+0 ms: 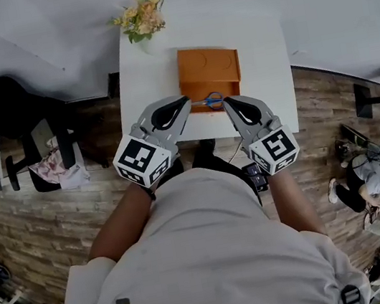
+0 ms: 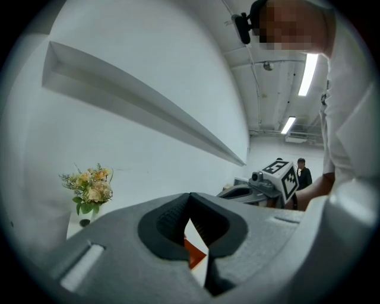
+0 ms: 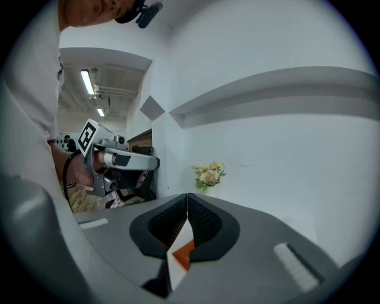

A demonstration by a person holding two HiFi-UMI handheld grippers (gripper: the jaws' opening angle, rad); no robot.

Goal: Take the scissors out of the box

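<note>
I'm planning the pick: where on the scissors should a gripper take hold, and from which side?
Probably the blue handle loops: the scissors lie flat along the near edge of the orange box, loops toward the right gripper. Come down from the near side with that gripper; its jaws are shut and must open first.

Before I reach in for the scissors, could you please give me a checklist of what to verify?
1. Sight of the scissors at the near side of the orange box: ok.
2. Fingers of the left gripper apart for a grasp: not ok, shut and empty.
3. Fingers of the right gripper apart: not ok, shut and empty.
4. Nothing between either gripper and the scissors: ok.
5. The flowers clear of the box: ok, at the far corner of the table.
6. Blades closed: cannot tell.
</note>
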